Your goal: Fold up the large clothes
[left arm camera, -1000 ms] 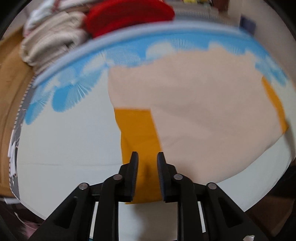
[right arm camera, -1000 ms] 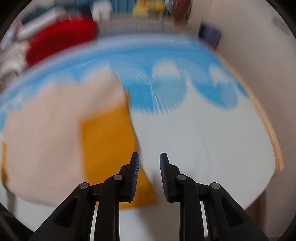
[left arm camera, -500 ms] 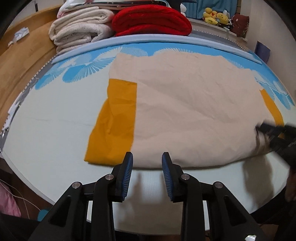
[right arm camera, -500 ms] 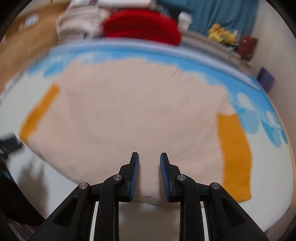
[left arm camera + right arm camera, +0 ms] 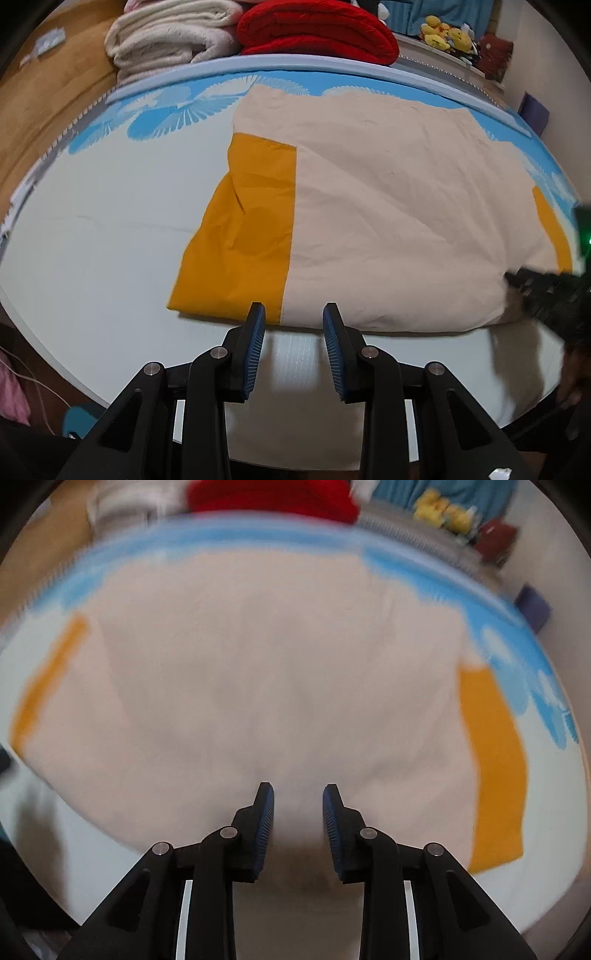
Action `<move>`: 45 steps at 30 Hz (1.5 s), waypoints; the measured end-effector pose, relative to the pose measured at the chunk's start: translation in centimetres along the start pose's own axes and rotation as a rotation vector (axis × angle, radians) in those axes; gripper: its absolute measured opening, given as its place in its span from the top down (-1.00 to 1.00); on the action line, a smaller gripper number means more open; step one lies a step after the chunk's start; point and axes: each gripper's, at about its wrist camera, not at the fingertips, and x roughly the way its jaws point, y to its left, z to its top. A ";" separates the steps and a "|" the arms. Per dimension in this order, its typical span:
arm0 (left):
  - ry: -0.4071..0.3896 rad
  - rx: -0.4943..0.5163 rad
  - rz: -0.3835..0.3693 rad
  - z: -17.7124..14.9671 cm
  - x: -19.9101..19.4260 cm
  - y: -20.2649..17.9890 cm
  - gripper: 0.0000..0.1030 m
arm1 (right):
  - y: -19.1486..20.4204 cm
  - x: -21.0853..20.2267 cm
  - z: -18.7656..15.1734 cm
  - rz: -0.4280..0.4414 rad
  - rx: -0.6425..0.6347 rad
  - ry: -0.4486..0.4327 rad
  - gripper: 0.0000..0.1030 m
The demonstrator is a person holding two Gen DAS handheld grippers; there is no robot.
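Garment [image 5: 388, 221], beige with orange sleeves, lies flat on bed [image 5: 92, 240]. Left gripper [image 5: 294, 325] and right gripper [image 5: 298, 805], both unclenched and empty, at hem, 6 o'clock. Right's jaws just widened. Step: approach. Next: pinch hem, fold toward 12 o'clock.

left gripper [image 5: 293, 318] parted at cream-and-orange garment's [image 5: 388, 221] near edge

Both tools point steeply down at the near edge of the garment [image 5: 388, 221]. The left tool [image 5: 294, 314] has its jaws apart, empty, recently widened. The right tool [image 5: 298, 794] has just been opening over the cloth, its pads clear of it.
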 end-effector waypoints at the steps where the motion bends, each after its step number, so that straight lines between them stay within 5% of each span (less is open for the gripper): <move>1: 0.009 -0.036 -0.030 0.1 0.1 0.5 0.44 | 0.0 0.1 -0.1 -0.006 0.007 -0.001 0.42; 3: 0.037 -0.137 -0.115 0.2 0.3 2.1 0.41 | -0.2 -0.5 0.0 -0.002 0.040 -0.015 0.42; 5: 0.086 -0.296 -0.238 0.2 1.2 4.3 0.16 | -0.6 -0.9 0.1 0.016 0.049 -0.045 0.42; 9: 0.204 -0.511 -0.359 -0.6 4.0 7.2 0.03 | -0.2 -0.3 -0.7 0.013 0.034 -0.023 0.42; 13: 0.266 -0.632 -0.404 -1.2 6.3 8.8 0.03 | -0.3 -0.6 -0.8 0.034 0.040 -0.008 0.42; 22: 0.163 -0.812 -0.449 -0.9 8.0 10.8 0.00 | -1.2 0.0 0.1 0.073 0.061 0.010 0.42; 31: 0.043 -0.920 -0.448 0.2 8.8 11.6 0.07 | -2.2 0.4 0.4 0.094 0.075 0.015 0.42; 36: 0.027 -0.909 -0.490 0.8 9.7 11.0 0.58 | -2.6 0.2 0.1 0.107 0.093 0.002 0.42; 41: -0.023 -0.834 -0.510 2.6 7.1 10.7 0.81 | -3.1 -1.1 0.0 0.099 0.139 -0.052 0.42; 45: -0.046 -0.636 -0.456 5.4 2.6 9.5 0.82 | -2.1 -4.3 -0.2 0.076 0.159 -0.167 0.42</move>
